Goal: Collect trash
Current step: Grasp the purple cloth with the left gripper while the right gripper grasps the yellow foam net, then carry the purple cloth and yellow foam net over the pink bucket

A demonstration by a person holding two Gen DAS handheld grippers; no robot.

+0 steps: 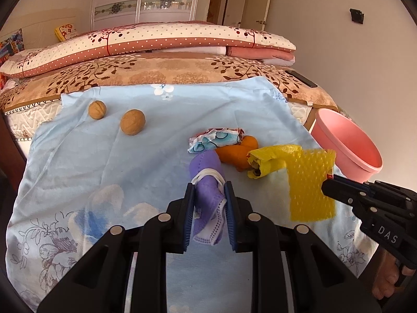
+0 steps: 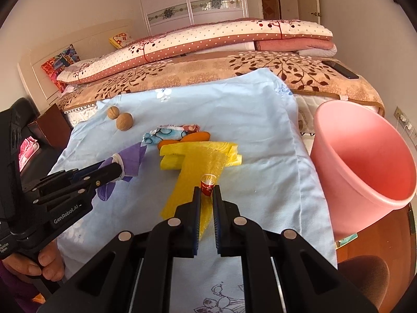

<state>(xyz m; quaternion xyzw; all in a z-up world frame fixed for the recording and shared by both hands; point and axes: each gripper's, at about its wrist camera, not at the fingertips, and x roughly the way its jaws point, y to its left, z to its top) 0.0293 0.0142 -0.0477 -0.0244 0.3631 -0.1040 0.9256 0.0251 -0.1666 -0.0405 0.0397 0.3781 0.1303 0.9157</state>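
"DAS" on right gripper (image 1: 329, 184); "GenRobot.AI" on left gripper (image 2: 114, 170)

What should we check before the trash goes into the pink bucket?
1. Left hand-held gripper shut on the purple mask: ok.
2. Right hand-held gripper shut on the yellow foam net: ok.
3. Pink bucket mouth open toward us, beside the bed: ok.
4. Bucket inside looks free of blockage: ok.
5. Net lifted clear of the blue sheet: cannot tell.
6. Walnuts, orange peel and the printed wrapper are not yet collected: not ok.
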